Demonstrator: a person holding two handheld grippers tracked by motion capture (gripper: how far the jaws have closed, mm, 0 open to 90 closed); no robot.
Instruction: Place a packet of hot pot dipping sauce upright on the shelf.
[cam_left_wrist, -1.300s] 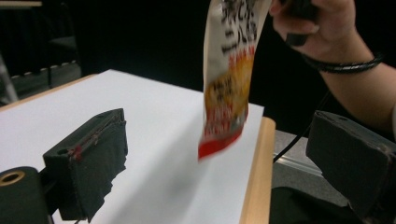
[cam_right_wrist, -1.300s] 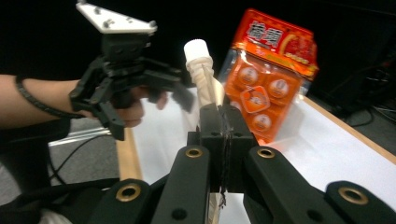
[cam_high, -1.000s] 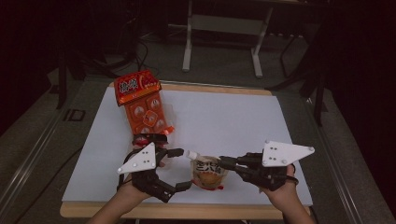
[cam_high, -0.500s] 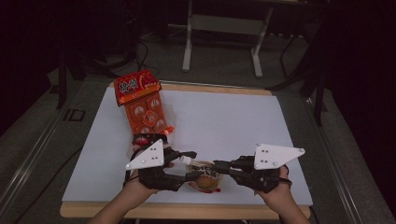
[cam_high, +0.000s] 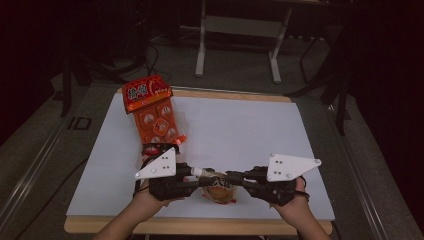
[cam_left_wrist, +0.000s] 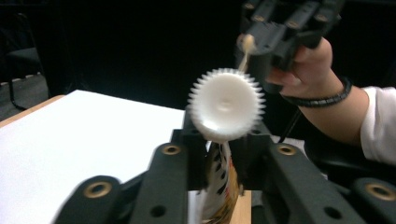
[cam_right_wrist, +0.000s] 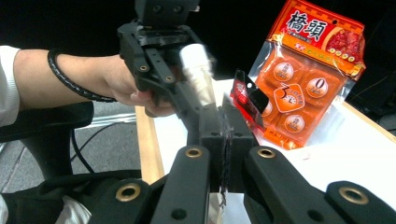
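Both hand-held grippers, left (cam_high: 192, 172) and right (cam_high: 235, 176), clench the spouted pouch (cam_high: 218, 188), whose neck may tear if they twist too hard.

Each black two-jaw left gripper (cam_high: 192, 175) and right gripper (cam_high: 235, 176) carries a grey three-cornered plate dotted with small screws. Brass-ringed pivots stud the black jaw links. The person wears white sleeves (cam_left_wrist: 379, 122) and a black corded wristband (cam_left_wrist: 327, 98).

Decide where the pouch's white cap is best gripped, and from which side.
Grip the cap by its ribbed rim, jaws on opposite sides, coming end-on: it is round, ridged and stands clear of the pouch.
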